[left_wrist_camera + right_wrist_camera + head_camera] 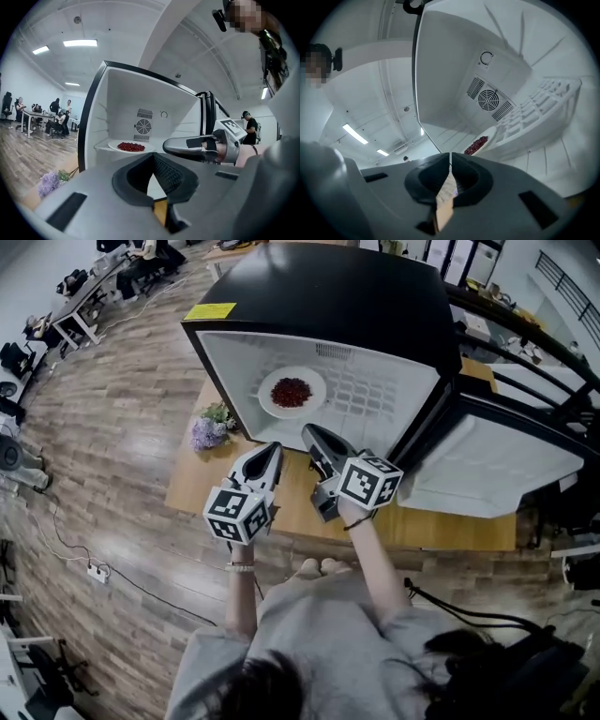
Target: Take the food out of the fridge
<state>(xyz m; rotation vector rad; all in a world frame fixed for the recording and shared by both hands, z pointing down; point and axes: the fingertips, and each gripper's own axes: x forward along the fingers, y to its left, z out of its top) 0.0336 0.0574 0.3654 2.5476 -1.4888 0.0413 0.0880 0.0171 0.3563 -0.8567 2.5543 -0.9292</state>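
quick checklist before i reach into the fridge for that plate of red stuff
1. Fridge door open: ok.
2. Plate with red food in sight, nothing in front of it: ok.
3. Left gripper open for a grasp: not ok, shut and empty.
4. Right gripper open: not ok, shut and empty.
5. Grippers at the plate: not ok, both outside the opening.
6. Food staying put if the plate tilts: cannot tell.

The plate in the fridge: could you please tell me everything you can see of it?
A round white plate, seemingly ceramic, lies flat on the white shelf of the open fridge, towards its left side. A small heap of dark red food pieces sits at its centre. Nothing else touches it.
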